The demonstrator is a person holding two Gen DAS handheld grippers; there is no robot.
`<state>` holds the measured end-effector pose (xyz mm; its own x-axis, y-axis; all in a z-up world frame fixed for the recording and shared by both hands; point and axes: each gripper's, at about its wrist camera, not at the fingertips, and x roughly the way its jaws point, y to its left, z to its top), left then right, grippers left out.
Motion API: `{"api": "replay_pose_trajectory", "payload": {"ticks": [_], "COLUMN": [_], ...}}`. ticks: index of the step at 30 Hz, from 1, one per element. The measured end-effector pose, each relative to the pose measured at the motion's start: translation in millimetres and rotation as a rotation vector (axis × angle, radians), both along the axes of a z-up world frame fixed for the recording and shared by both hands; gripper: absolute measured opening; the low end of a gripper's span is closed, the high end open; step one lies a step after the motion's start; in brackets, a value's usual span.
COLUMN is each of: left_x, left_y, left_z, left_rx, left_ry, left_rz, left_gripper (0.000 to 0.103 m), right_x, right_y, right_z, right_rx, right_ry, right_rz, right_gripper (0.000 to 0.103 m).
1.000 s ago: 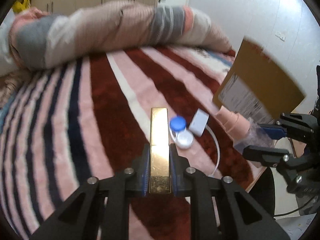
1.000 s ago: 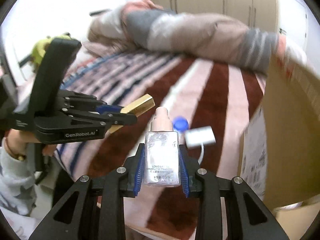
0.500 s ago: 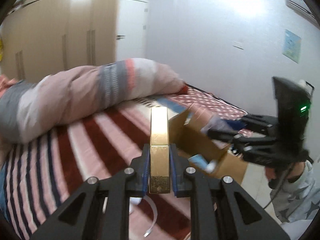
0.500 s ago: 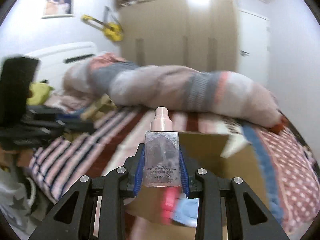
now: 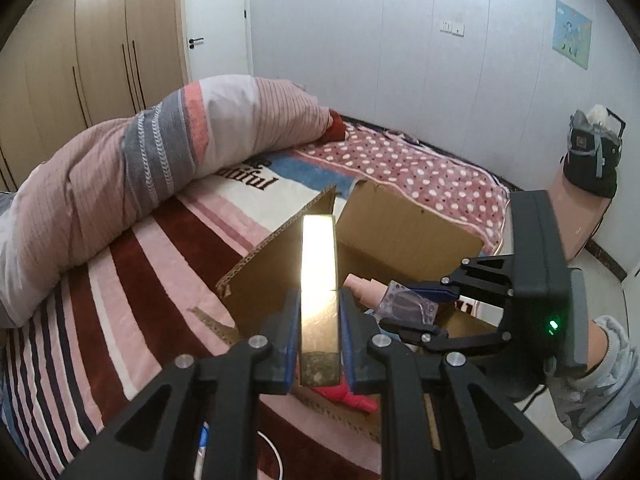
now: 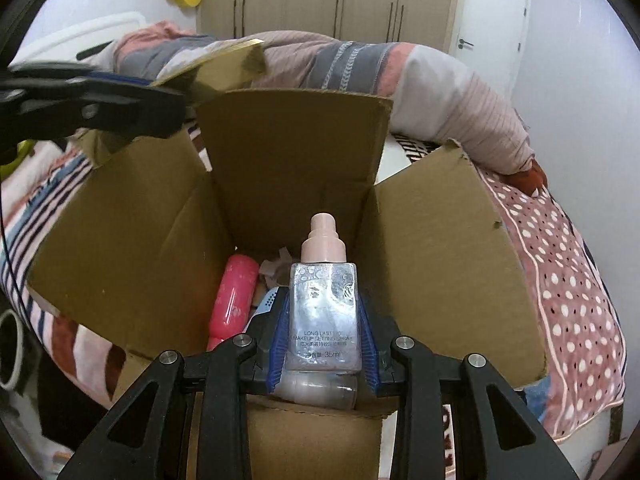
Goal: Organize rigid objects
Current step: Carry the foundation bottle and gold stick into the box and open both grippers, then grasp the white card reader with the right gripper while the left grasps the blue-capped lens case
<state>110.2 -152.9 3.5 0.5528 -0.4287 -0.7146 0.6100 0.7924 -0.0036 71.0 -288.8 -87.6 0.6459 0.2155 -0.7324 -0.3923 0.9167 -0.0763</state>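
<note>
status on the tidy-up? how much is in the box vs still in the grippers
Done: the cardboard box on the bed already holds a pink case and a few other items too hidden to name. In hand: the right gripper holds the setting spray bottle over the opening; the left gripper holds the gold bar at the box's edge. Left: release both into the box.

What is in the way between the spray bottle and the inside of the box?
Nothing visible. The right tongs hold the spray bottle above the open cardboard box; its flaps stand open. A pink case lies at the bottom, to the left.
</note>
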Motion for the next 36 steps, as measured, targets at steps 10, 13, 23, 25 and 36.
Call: {"api": "replay_pose_trajectory", "payload": {"ticks": [10,13,23,25,36], "left_x": [18.8,21.6,19.0,14.9,-30.8], "left_y": [-13.5,-15.7,-14.1,-7.4,91.2], "left_z": [-15.0,-18.2,-20.3,-14.7,32.4], "left_rx": [0.069,0.080,0.085,0.056,-0.101], "left_ry": [0.026,0.030,0.014,0.009,-0.083], "left_rz": [0.012,0.015,0.035,0.041,0.159], "left_gripper": [0.015,0.015,0.015,0.015,0.042], "right_x": [-1.0,-0.6,-6.2,-8.0,-27.8], "right_y": [-0.3,-3.0,-6.1,-3.1,37.1], "right_z": [6.1,11.3,20.0,21.9,59.9], "right_rx": [-0.004,0.009,0.029,0.028,0.048], "right_ry": [-0.012,-0.018,-0.024,-0.026,-0.098], "right_rz": [0.009,0.009,-0.003,-0.001,0.052], "right_gripper": [0.028,0.028,0.029,0.029,0.035]}}
